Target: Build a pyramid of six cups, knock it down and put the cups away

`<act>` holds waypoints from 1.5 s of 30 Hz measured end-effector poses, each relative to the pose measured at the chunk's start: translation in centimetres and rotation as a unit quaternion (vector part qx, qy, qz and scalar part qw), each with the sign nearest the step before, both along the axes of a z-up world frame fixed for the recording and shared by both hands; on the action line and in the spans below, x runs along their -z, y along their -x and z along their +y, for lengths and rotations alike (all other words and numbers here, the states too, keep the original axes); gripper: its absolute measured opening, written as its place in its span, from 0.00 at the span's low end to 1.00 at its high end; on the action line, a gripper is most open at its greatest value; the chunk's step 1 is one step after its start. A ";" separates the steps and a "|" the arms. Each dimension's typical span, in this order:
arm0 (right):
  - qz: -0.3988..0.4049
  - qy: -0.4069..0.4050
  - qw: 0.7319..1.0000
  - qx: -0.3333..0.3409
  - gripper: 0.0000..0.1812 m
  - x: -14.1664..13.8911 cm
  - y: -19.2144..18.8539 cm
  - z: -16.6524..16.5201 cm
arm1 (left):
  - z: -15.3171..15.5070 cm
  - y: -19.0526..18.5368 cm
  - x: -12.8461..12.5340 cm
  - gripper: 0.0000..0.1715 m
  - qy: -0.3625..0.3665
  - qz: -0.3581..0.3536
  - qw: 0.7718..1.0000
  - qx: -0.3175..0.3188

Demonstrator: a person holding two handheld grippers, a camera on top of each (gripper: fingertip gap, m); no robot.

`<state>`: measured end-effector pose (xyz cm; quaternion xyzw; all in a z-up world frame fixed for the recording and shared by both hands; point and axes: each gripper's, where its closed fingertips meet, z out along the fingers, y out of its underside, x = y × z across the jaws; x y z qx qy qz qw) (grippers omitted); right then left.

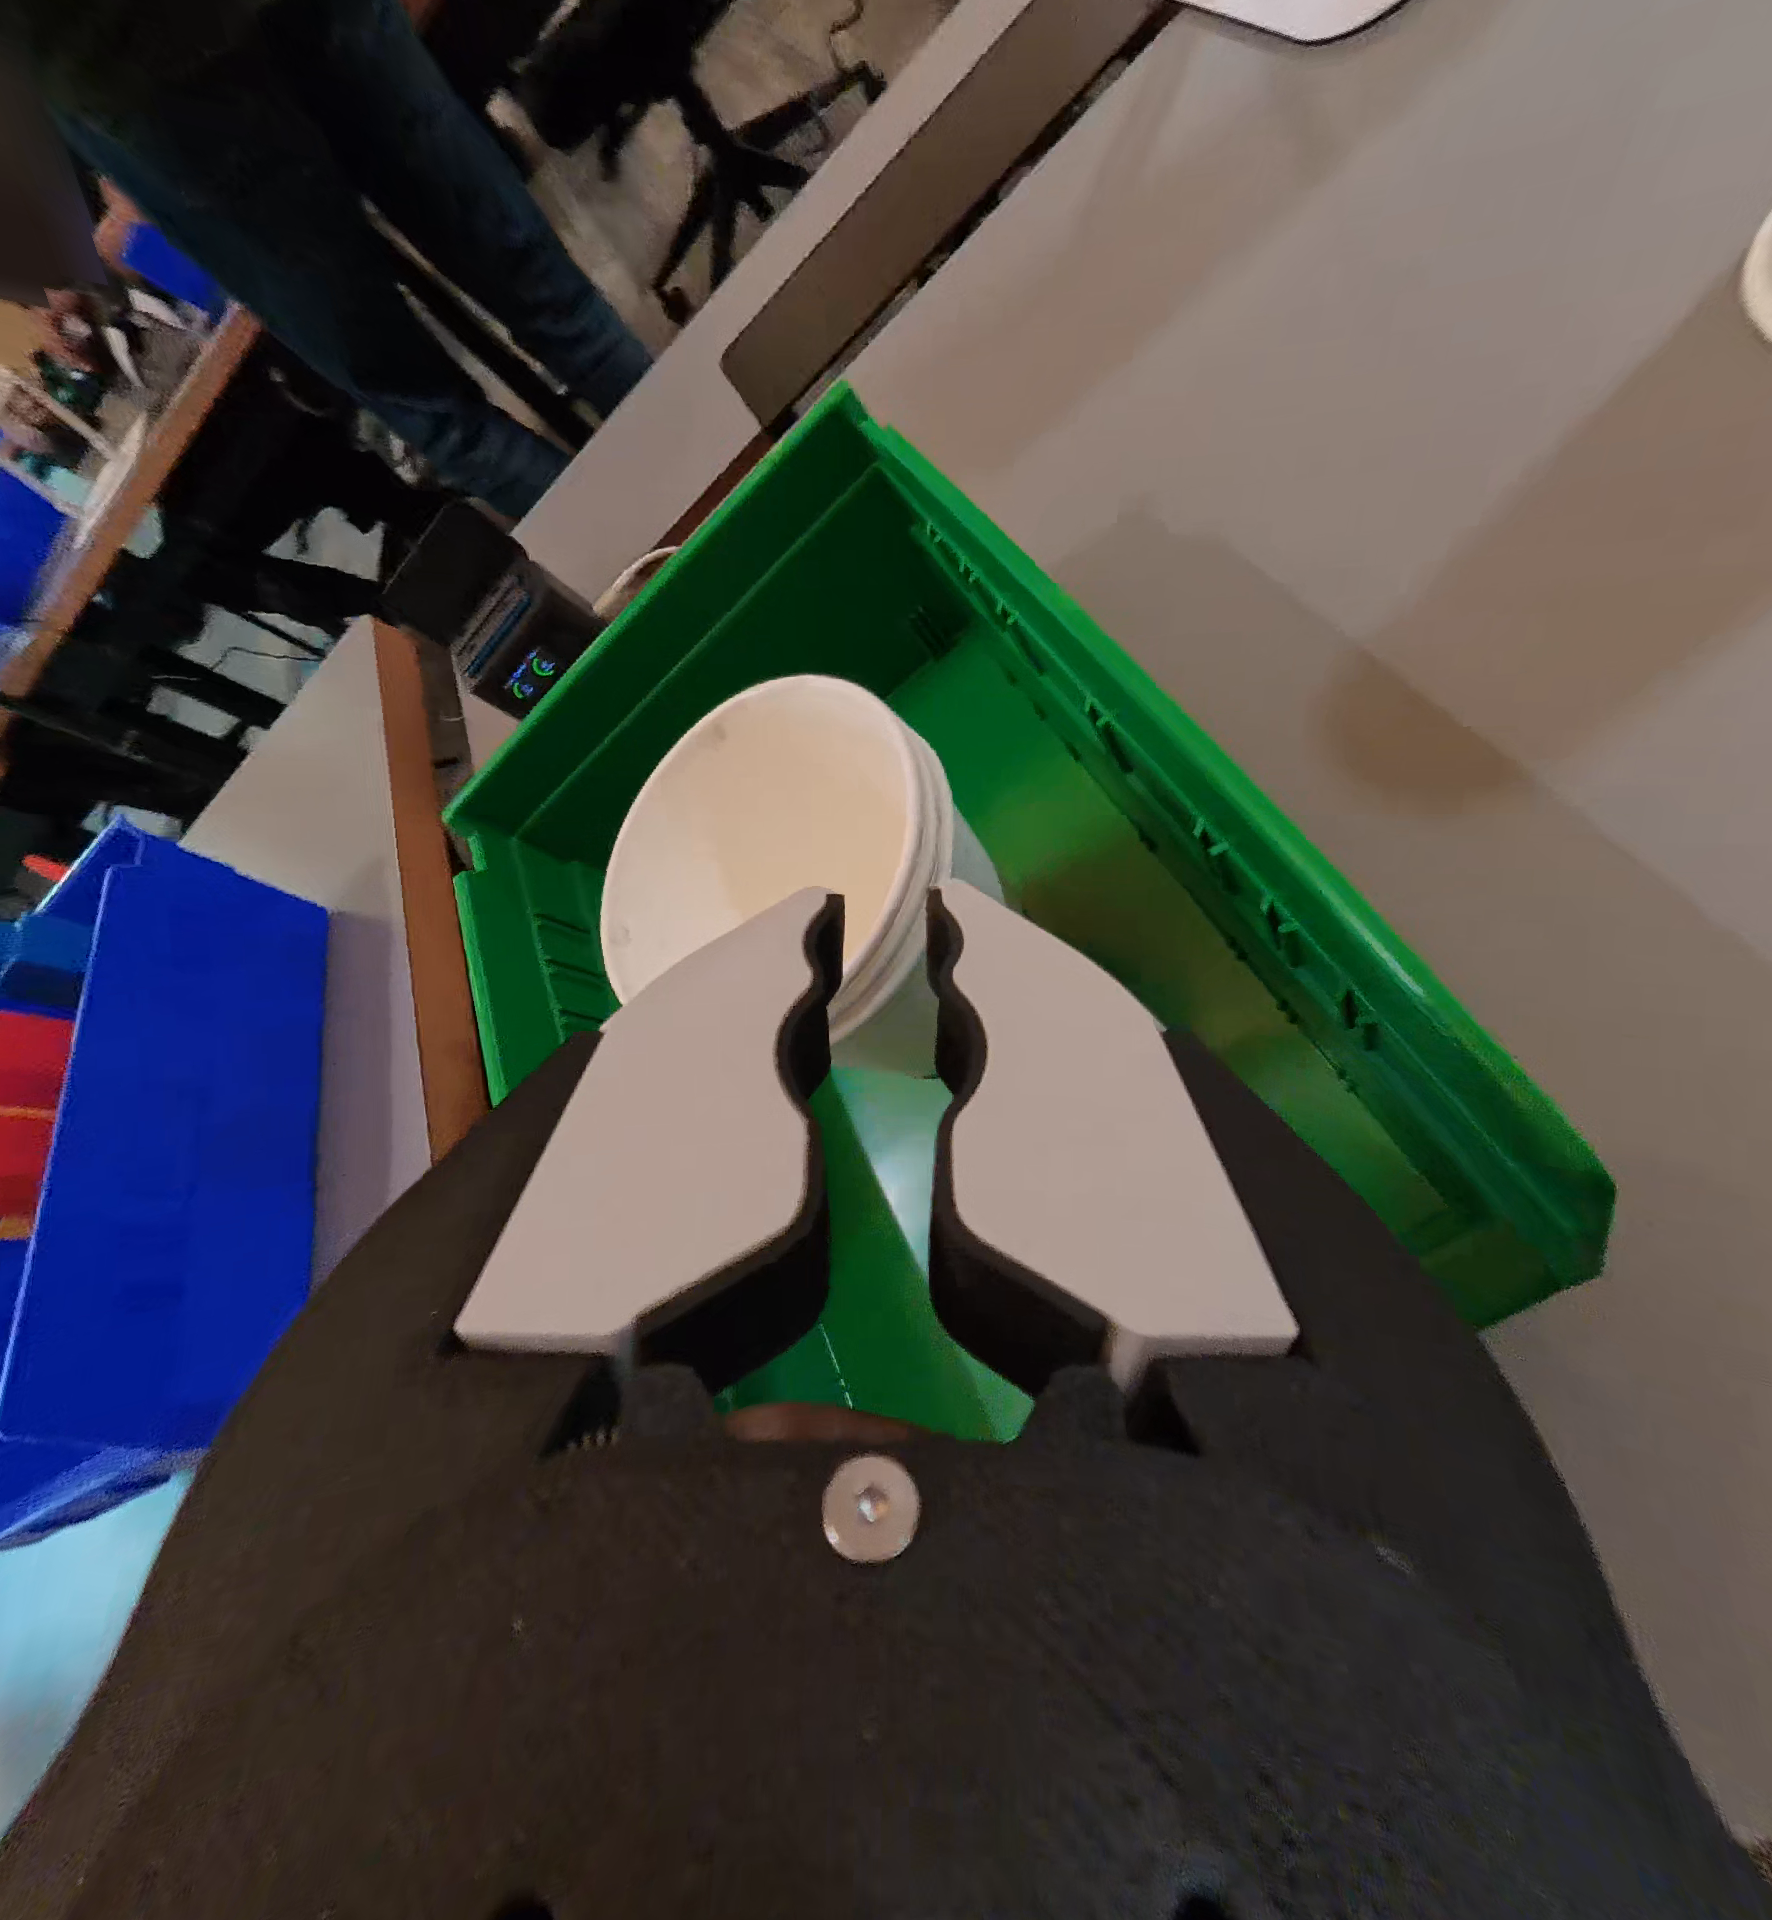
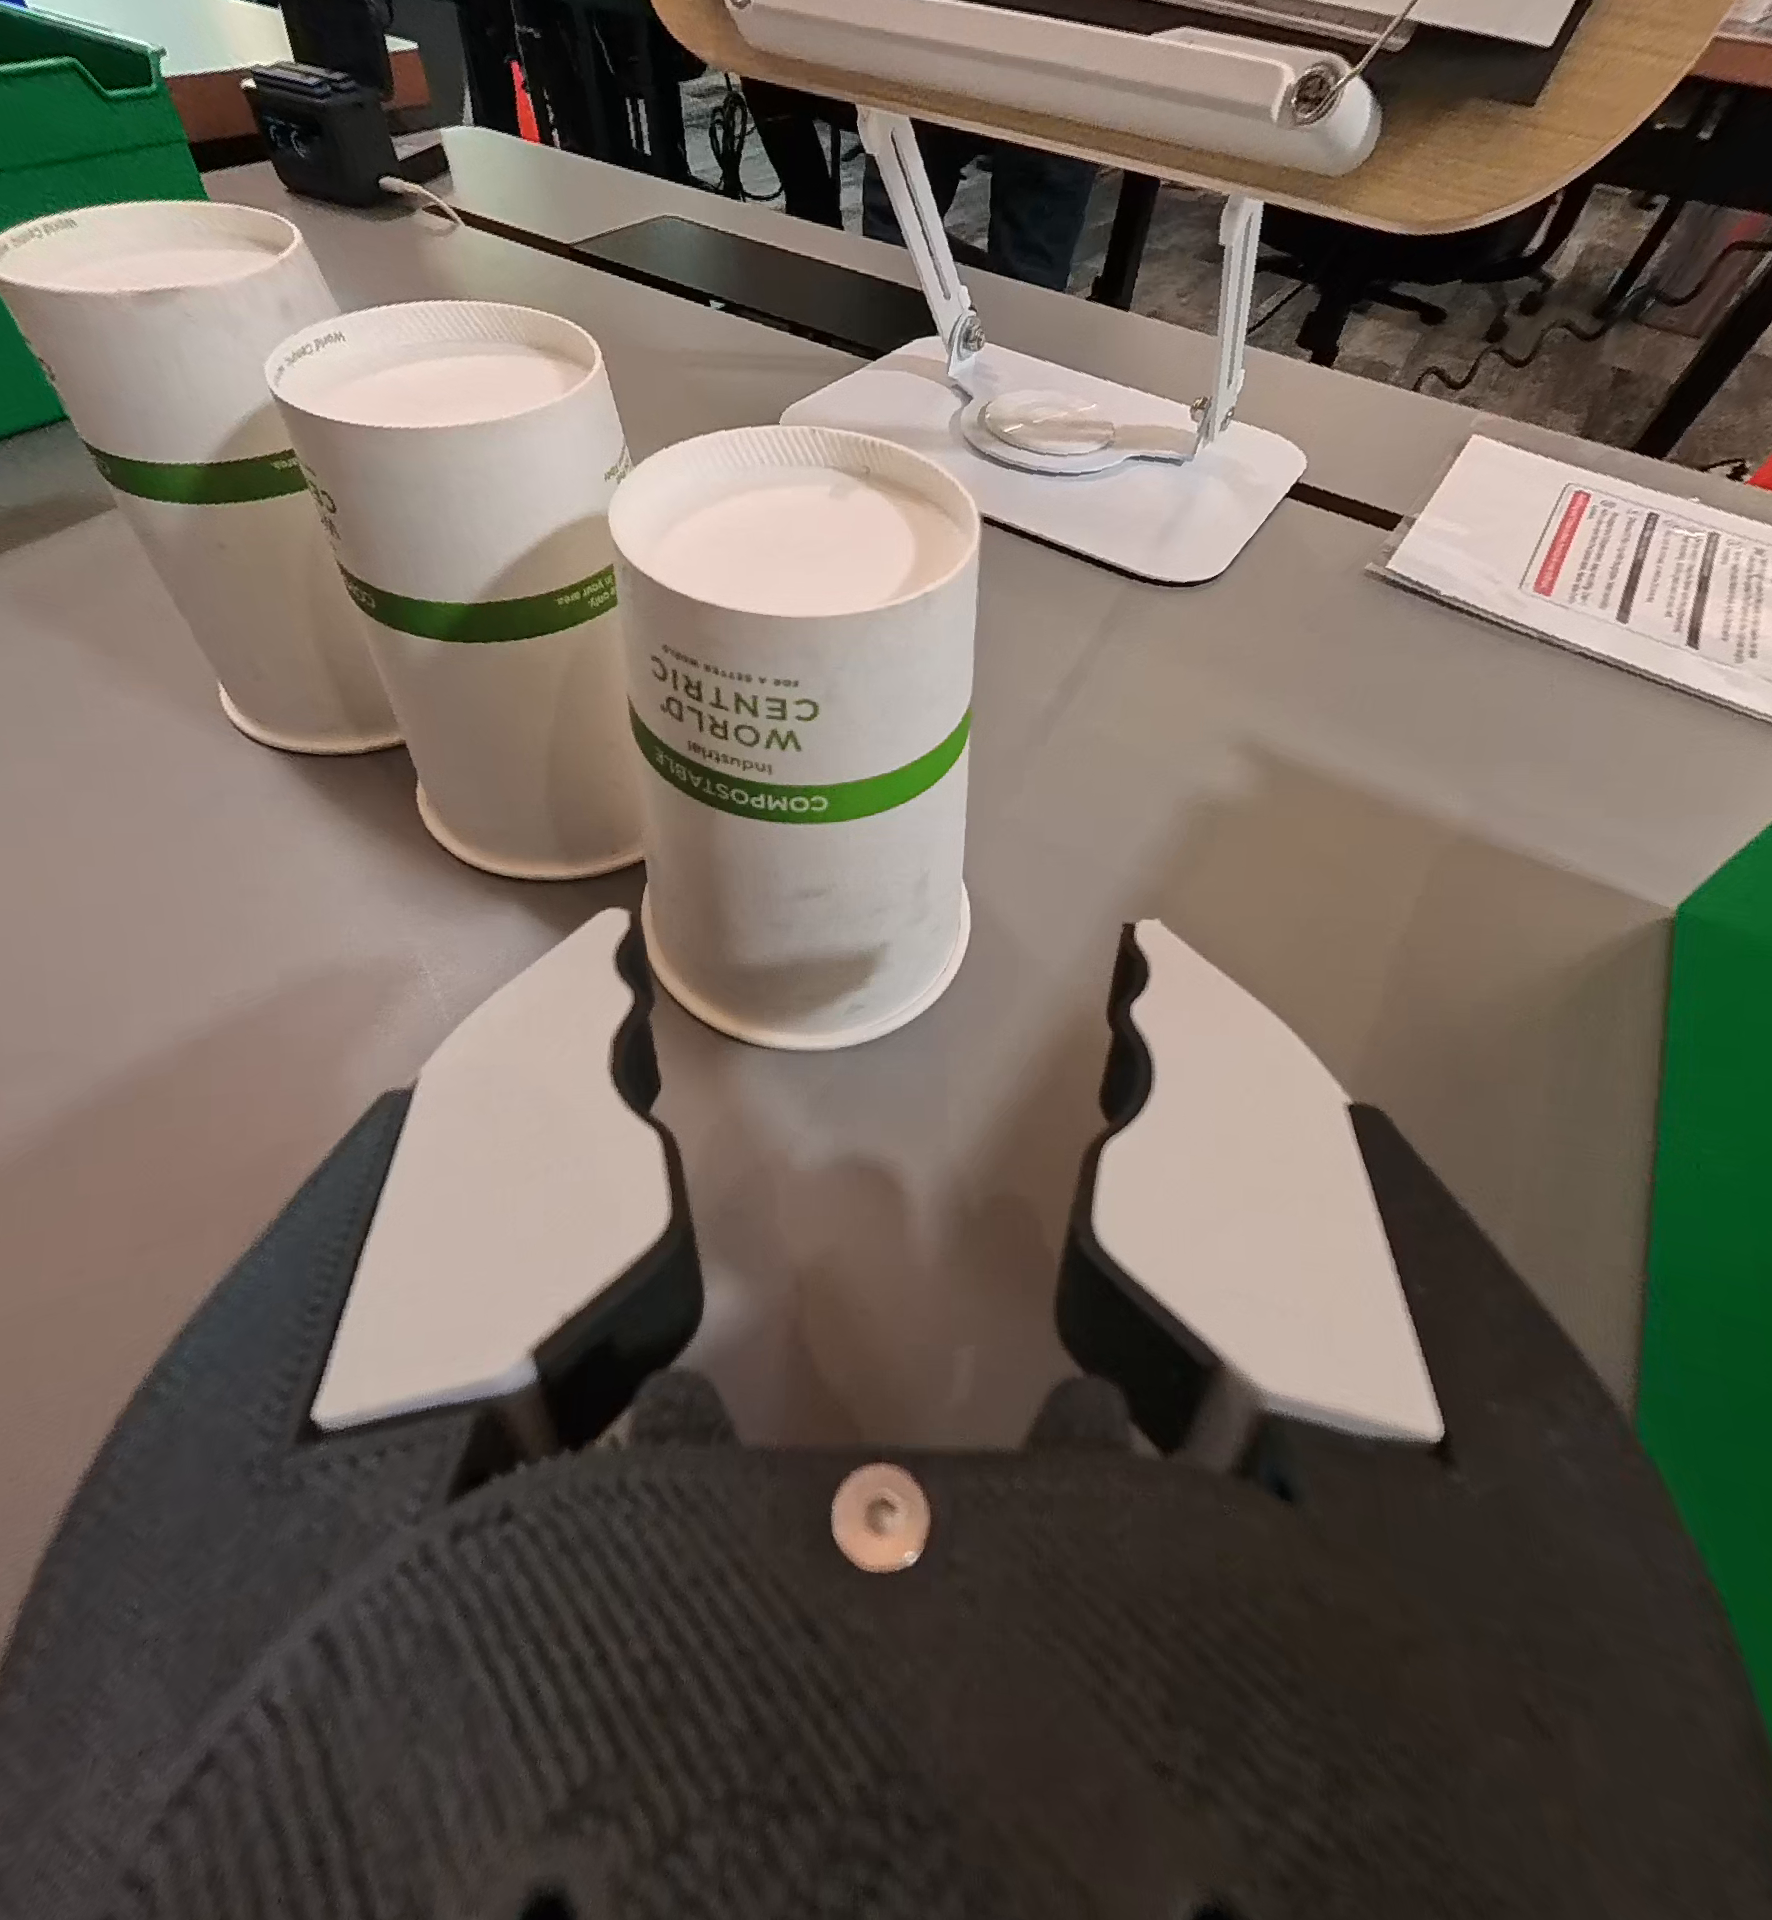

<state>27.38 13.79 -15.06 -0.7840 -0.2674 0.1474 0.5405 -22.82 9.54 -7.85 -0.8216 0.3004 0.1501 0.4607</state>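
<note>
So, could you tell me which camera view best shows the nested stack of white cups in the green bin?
The left wrist view: the nested cups lie in the green bin, pinched at the rim by the left gripper. The right wrist view doesn't show them.

The left gripper (image 1: 887, 914) hides the lower part of the stacked paper cups (image 1: 757, 821). The picture edge cuts the green bin (image 2: 1755, 1351) and the printed sheet (image 2: 1640, 592).

Nested white cups (image 1: 757, 831) tilted in green bin (image 1: 1277, 935); three upturned cups (image 2: 804, 727) on table (image 2: 134, 987).
</note>
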 end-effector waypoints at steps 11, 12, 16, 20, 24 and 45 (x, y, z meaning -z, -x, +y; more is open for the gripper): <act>0.021 0.013 0.999 0.023 0.46 0.0 -0.9 0.4 | -0.2 -1.0 -0.9 0.14 0.203 0.000 0.970 0.132; 0.021 0.014 0.999 0.023 0.46 0.1 -0.9 0.5 | -0.2 -0.7 -0.4 0.14 0.212 0.027 0.968 0.131; 0.021 0.005 0.999 0.029 0.45 -0.2 -1.0 0.4 | 0.3 0.5 0.9 0.09 0.234 0.058 0.963 0.119; 0.022 0.004 0.999 0.028 0.45 -0.2 -1.0 0.2 | 0.6 0.4 0.9 0.04 0.236 0.020 0.964 0.119; 0.025 0.008 0.999 0.028 0.45 -0.2 -1.1 0.3 | 0.3 0.5 1.4 0.05 0.253 0.026 0.960 0.116; 0.019 0.006 0.999 0.027 0.45 -0.1 -0.9 0.2 | 0.4 0.0 1.1 0.04 0.260 0.024 0.959 0.108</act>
